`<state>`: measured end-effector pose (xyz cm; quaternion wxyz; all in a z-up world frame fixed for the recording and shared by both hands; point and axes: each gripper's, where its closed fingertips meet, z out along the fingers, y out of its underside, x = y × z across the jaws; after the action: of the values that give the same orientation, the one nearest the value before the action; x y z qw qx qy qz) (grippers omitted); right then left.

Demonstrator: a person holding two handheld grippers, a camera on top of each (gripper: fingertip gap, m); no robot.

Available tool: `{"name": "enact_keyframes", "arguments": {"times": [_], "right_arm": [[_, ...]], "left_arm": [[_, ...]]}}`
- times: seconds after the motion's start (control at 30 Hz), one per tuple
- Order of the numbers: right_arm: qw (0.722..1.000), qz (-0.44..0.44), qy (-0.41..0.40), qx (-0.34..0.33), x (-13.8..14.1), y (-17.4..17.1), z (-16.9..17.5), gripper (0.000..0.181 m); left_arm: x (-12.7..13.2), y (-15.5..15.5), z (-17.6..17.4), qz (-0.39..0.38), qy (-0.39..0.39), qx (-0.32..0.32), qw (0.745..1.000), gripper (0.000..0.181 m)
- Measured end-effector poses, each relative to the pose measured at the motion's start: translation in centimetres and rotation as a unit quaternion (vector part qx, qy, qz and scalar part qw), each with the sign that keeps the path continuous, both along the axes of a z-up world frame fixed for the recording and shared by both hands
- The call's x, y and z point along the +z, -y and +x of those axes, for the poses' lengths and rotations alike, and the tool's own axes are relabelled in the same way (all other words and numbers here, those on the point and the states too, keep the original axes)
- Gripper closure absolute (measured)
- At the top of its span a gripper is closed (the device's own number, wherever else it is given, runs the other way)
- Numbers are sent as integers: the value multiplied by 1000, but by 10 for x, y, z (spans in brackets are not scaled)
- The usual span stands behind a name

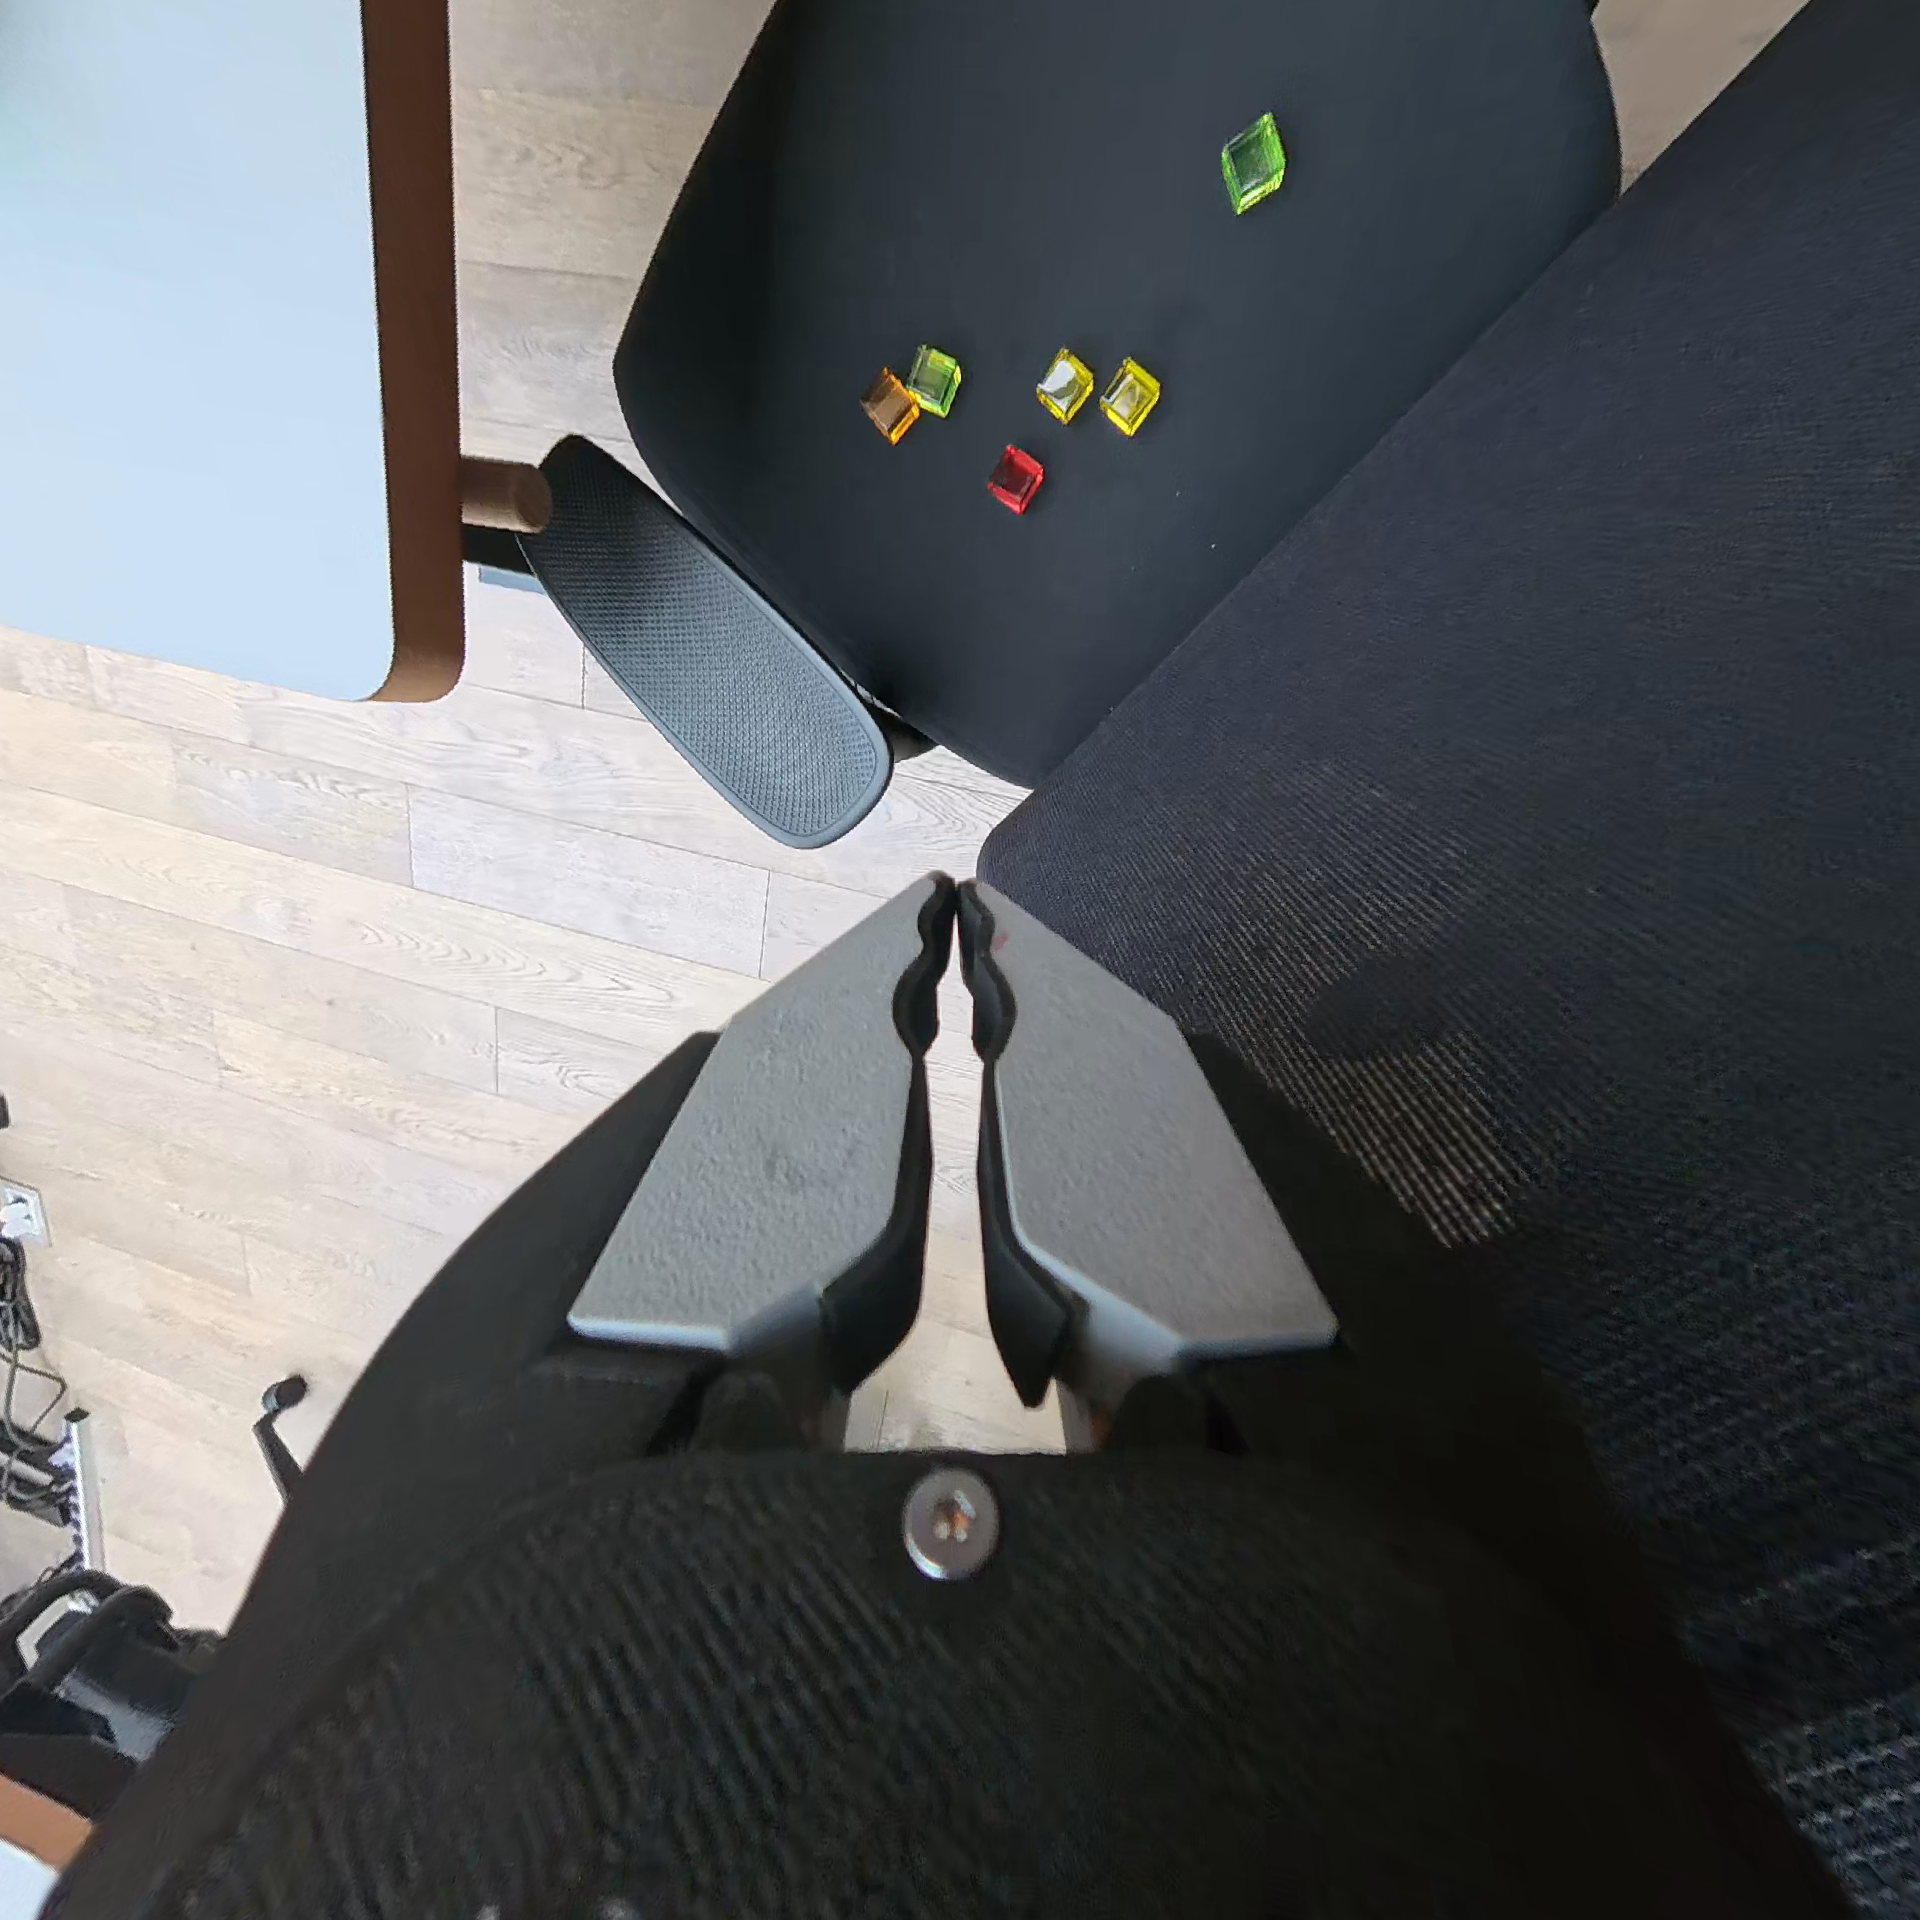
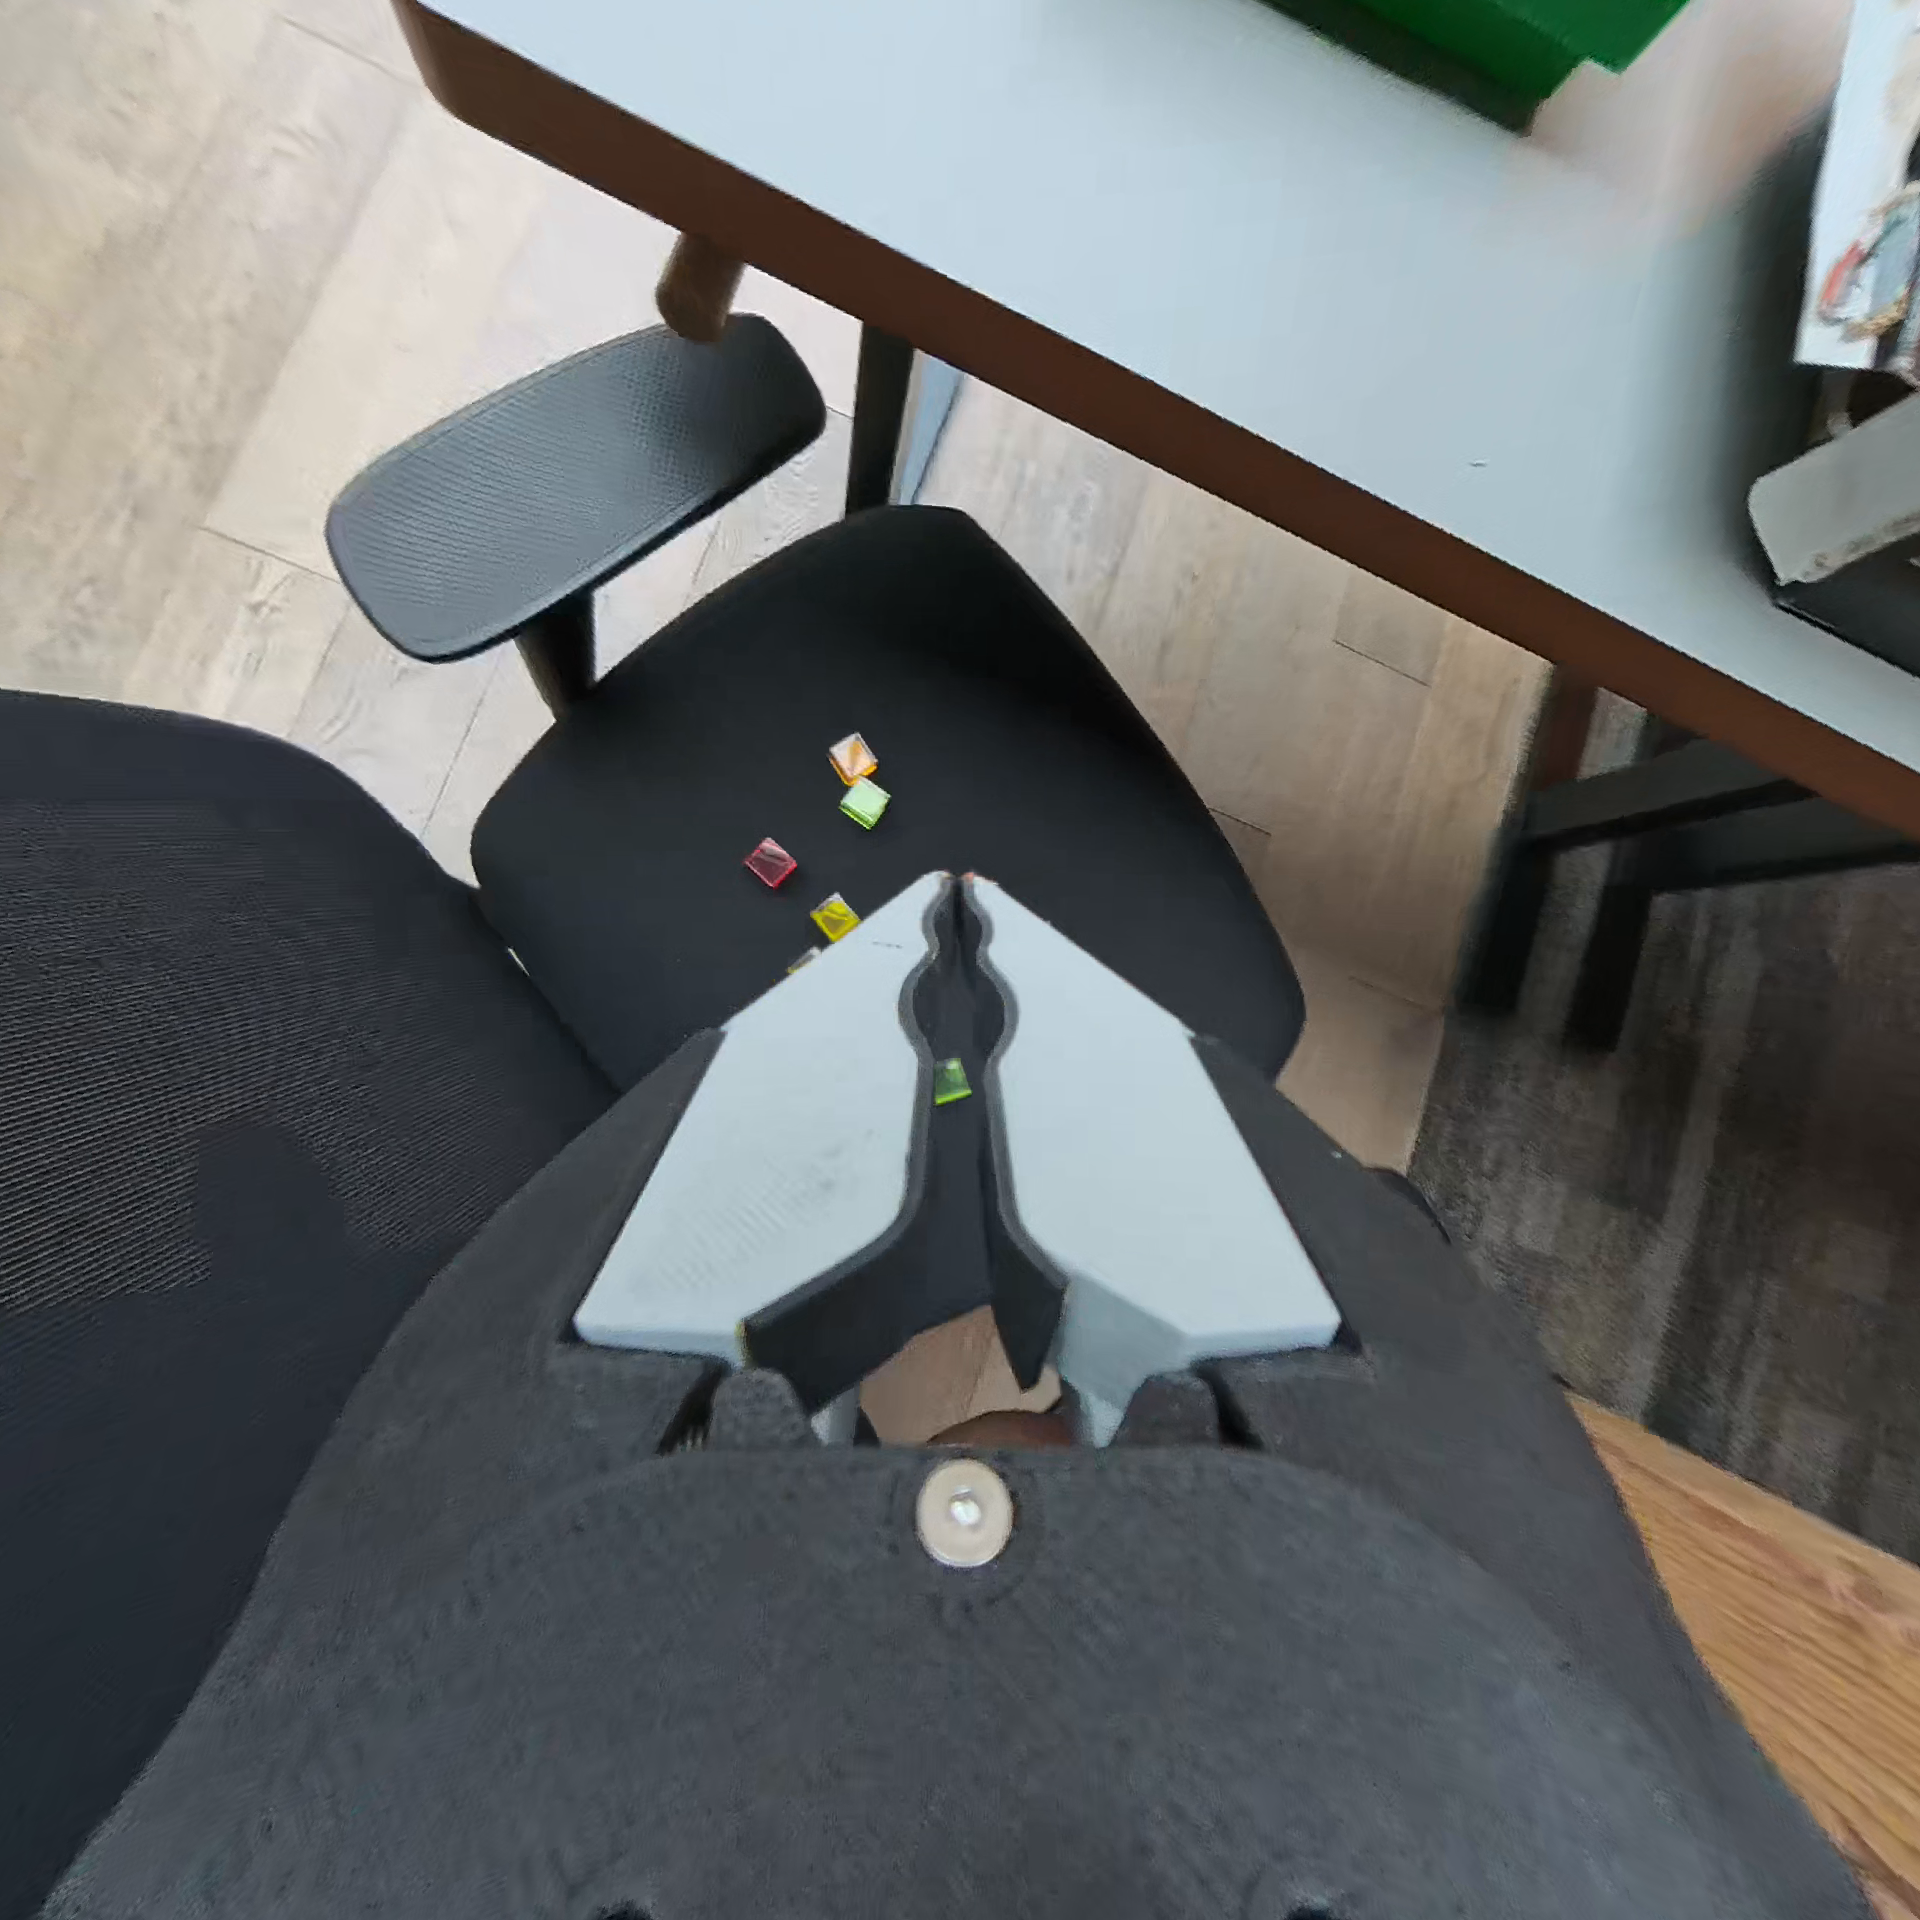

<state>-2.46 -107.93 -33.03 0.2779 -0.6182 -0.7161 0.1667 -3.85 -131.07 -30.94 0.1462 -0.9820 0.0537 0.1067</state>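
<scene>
Several small clear coloured tiles lie on a black chair seat (image 1: 1091, 623): an orange one (image 1: 890, 405), a green one (image 1: 934, 380), two yellow ones (image 1: 1065, 385), a red one (image 1: 1016, 478) and a second green one (image 1: 1255, 163) lying apart. My left gripper (image 1: 956, 896) is shut with its tips touching. It hangs over the floor beside the chair's mesh backrest (image 1: 1507, 935), well short of the tiles. My right gripper (image 2: 958, 881) is shut high over the seat (image 2: 1091, 748), tips together. The lone green tile (image 2: 951, 1081) shows through the slot behind the tips, on the seat below. The red (image 2: 770, 861), orange (image 2: 852, 757) and green (image 2: 864, 802) tiles lie just left of the tips.
A pale table (image 2: 1247, 260) with a brown edge stands beside the chair and carries a green box (image 2: 1507, 42). An armrest (image 2: 571, 488) juts out at the seat's left. A grey rug (image 2: 1662, 1195) lies at the right. Cables (image 1: 31, 1403) lie on the wooden floor. Tip to tip, the grippers are about 25 centimetres apart. Both grippers' tips are roughly 35 centimetres from the armrest (image 2: 571, 488). The left camera catches it too, in the left wrist view (image 1: 715, 649).
</scene>
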Motion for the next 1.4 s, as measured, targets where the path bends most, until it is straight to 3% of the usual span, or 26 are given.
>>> {"name": "enact_keyframes", "arguments": {"times": [0.2,0.4,0.5,0.67,0.9,1.2,1.4], "right_arm": [[995,56,-26,-74,34,-4,37,181],[992,7,65,-111,8,13,91,181],[989,65,90,-100,17,3,109,145],[991,52,88,-86,31,-4,126,118],[996,19,87,-7,34,-11,128,113],[993,-104,-7,55,-5,-27,131,120],[983,-173,3,60,-47,-30,127,125]], "left_arm": [[2,-5,8,10,1,-31,999,181],[0,-3,23,7,33,-60,998,181],[-5,2,23,-15,37,-61,997,174],[-9,5,26,-36,37,-72,996,171],[-17,12,31,-73,46,-86,993,173],[-32,29,35,-168,117,-48,978,162],[-39,-13,25,-145,191,25,971,166]]}}
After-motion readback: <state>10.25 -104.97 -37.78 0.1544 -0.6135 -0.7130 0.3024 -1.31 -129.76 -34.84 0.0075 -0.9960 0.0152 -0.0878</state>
